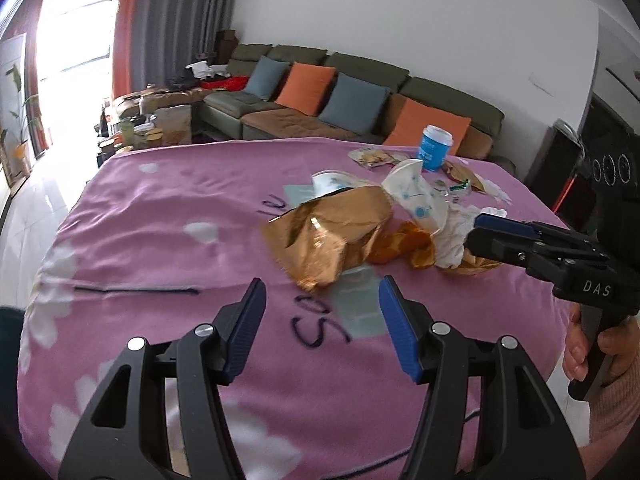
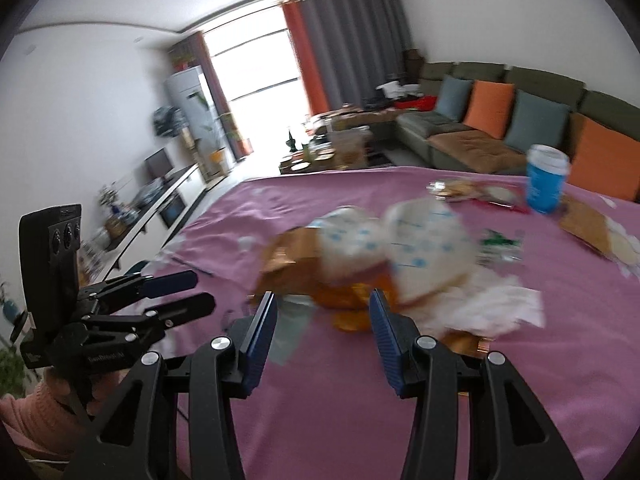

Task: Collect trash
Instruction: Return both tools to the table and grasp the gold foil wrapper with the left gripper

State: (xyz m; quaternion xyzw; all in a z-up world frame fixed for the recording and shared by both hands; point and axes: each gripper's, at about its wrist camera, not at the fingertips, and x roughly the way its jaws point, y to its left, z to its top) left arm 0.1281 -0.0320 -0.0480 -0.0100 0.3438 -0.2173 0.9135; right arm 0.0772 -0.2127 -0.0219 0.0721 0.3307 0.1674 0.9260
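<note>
The left gripper (image 1: 322, 294) is hovering over the pink cloth (image 1: 160, 216) with its fingers spread wide and nothing between them. The gold foil bag (image 1: 332, 232) is lying just ahead of its fingertips, slightly toward the right finger.

The right gripper (image 2: 322, 312) is also standing wide open and gripping nothing. The trash pile is sitting directly ahead of its fingers: orange peel (image 2: 352, 304) between the tips' line of sight, crumpled paper cups (image 2: 424, 236) beyond, white tissue (image 2: 496, 304) past the right finger. The right wrist view is blurred. A blue cup (image 2: 546, 184) is standing upright well beyond the pile.
</note>
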